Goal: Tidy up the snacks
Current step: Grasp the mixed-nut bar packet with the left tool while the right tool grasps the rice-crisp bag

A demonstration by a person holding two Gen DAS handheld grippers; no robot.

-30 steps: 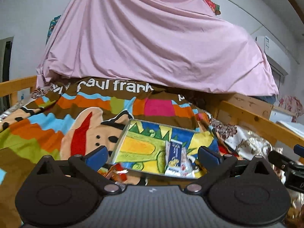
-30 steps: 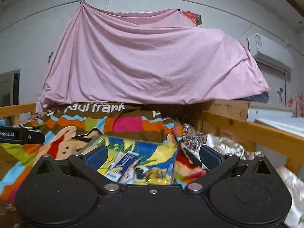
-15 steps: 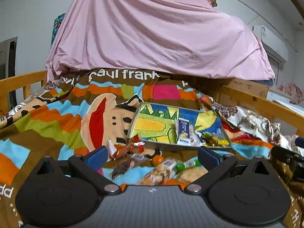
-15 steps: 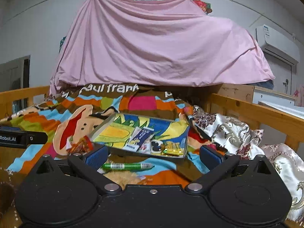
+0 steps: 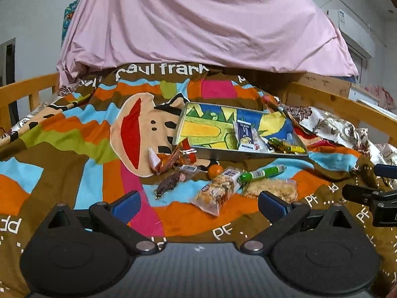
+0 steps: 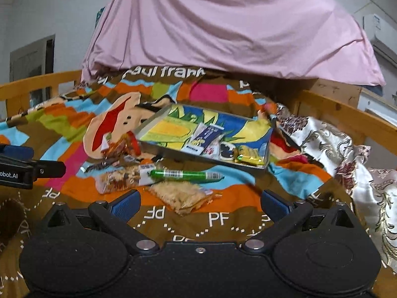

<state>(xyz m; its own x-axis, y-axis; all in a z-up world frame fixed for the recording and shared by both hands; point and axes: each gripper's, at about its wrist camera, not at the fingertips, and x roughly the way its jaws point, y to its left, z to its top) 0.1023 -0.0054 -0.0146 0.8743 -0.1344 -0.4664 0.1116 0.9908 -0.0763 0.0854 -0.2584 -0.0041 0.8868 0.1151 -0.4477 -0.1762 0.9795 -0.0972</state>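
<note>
Both grippers hang low over a bed spread with a bright cartoon blanket (image 5: 82,134), and both have their jaws wide apart with nothing between them: the left gripper (image 5: 198,204) faces the loose snacks from the near side, and the right gripper (image 6: 199,204) looks at the same heap from a little further right, with the left tool's black arm showing at the left edge of its view. A shallow tray (image 5: 248,152) with a colourful printed floor lies on the blanket beyond the heap, one near corner sitting slightly raised, and it already holds a blue-and-white packet (image 5: 244,134), a small white and red packet just beside it, and a yellow-green wrapped sweet (image 5: 285,146) towards its right end. The rest of the snacks lie loose on the blanket in front of the tray: an orange crinkled packet (image 5: 166,160) nearest the tray's left corner, a dark red-brown packet (image 5: 171,182) below it, a small orange fruit (image 5: 214,170), a clear bag of mixed nuts (image 5: 218,192) lying at a slant, a green tube-shaped stick (image 5: 263,173) touching the nut bag's upper end, and a flat pale crispy snack bag (image 5: 271,188) just beside the stick and nearest the right gripper. Behind the bed a pink sheet (image 5: 198,22) is draped high, wooden rails (image 5: 347,105) run along both sides, and a floral satin cloth (image 6: 322,134) is bunched on the right
</note>
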